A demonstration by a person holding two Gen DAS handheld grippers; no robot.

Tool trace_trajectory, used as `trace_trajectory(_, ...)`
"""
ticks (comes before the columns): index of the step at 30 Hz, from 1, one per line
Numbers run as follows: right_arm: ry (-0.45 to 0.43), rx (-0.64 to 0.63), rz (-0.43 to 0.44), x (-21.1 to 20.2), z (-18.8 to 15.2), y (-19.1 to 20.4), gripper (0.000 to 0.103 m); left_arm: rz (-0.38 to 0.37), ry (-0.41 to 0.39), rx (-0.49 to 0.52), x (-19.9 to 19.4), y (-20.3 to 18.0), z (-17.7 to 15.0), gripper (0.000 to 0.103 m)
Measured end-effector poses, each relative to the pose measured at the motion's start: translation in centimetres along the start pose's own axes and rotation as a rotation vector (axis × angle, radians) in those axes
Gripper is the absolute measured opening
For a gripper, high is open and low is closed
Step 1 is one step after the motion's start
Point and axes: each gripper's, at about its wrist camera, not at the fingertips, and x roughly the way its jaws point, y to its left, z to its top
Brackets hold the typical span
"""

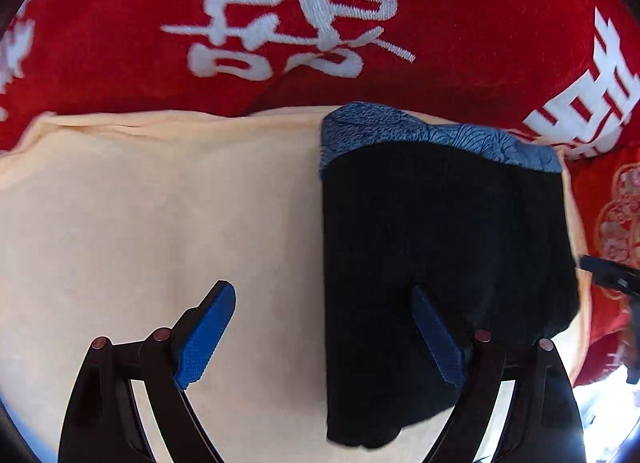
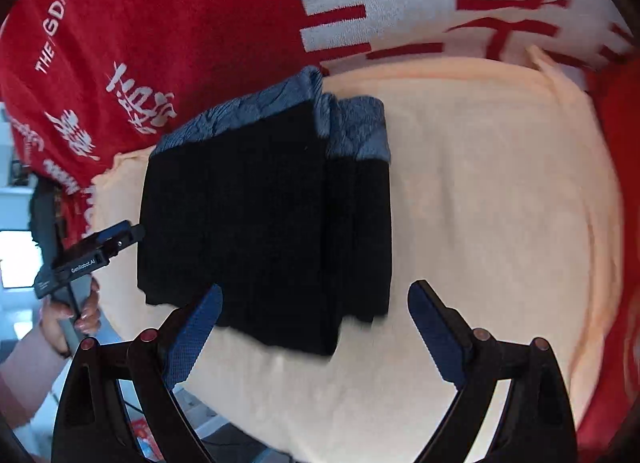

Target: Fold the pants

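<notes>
The folded black pants point(image 1: 440, 263) are lying on a cream blanket point(image 1: 160, 223) spread over a red cover point(image 1: 120, 43), blue waistband point(image 1: 420, 131) facing away. The left hand-held gripper point(image 1: 324, 327) is hovering spread wide – one finger over the pants, one over bare blanket. The right hand-held gripper point(image 2: 316, 323) is likewise spread, pinching nothing. Only its view shows the person's hand point(image 2: 68, 311) – and open blanket beyond the pants' edge.

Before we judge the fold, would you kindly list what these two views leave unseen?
- Pants: inner layers hidden under the top fold, both views.
- Cream cloth: near edge cut off by the left wrist frame and gripper.
- Left hand: mostly cut off at the right wrist view's edge.
- Background beyond it: overexposed and blurred.
</notes>
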Motion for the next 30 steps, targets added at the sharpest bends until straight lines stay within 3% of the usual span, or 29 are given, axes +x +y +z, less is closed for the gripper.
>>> trace_trajectory(5, 0.024, 0.041, 0.137, 2.8, 1.5, -4.3, 0.096, -0.217, 0.058, -0.029, 2.3, 1.9, 0.8, 0.09)
trace_trajectory(7, 0.036, 0.06, 0.213, 3.7, 1.7, -5.3, 0.096, -0.261, 0.073, -0.016, 3.0, 2.0, 1.1, 0.09)
trace_trajectory(11, 0.039, 0.086, 0.41, 4.8, 2.6, -5.9, 0.096, -0.31, 0.094, 0.01, 4.4, 0.9, 1.7, 0.09)
trace_trajectory(15, 0.074, 0.072, 0.438, 6.6, 3.5, -5.3, 0.096, -0.337, 0.113, 0.01, 5.8, -0.6, 2.1, 0.09)
trace_trajectory(17, 0.072, 0.128, 0.432, 6.7, 3.9, -5.3, 0.093, -0.324, 0.084, -0.004, 5.8, -1.2, 2.0, 0.09)
trace_trajectory(18, 0.073, 0.163, 0.399, 6.7, 3.8, -5.6, 0.08, -0.324, 0.074, -0.007, 5.5, -1.2, 2.0, 0.081)
trace_trajectory(19, 0.076, 0.175, 0.39, 6.6, 3.7, -5.8, 0.061, -0.34, 0.062, -0.014, 5.2, -1.4, 1.8, 0.074)
trace_trajectory(22, 0.055, 0.209, 0.439, 5.4, 2.8, -5.9, 0.045, -0.337, 0.022, -0.001, 3.0, -2.4, 1.0, 0.061)
trace_trajectory(30, 0.053, 0.182, 0.515, 1.7, -1.0, -2.2, 0.041, -0.326, -0.011, 0.002, -3.3, -2.8, -3.4, 0.059)
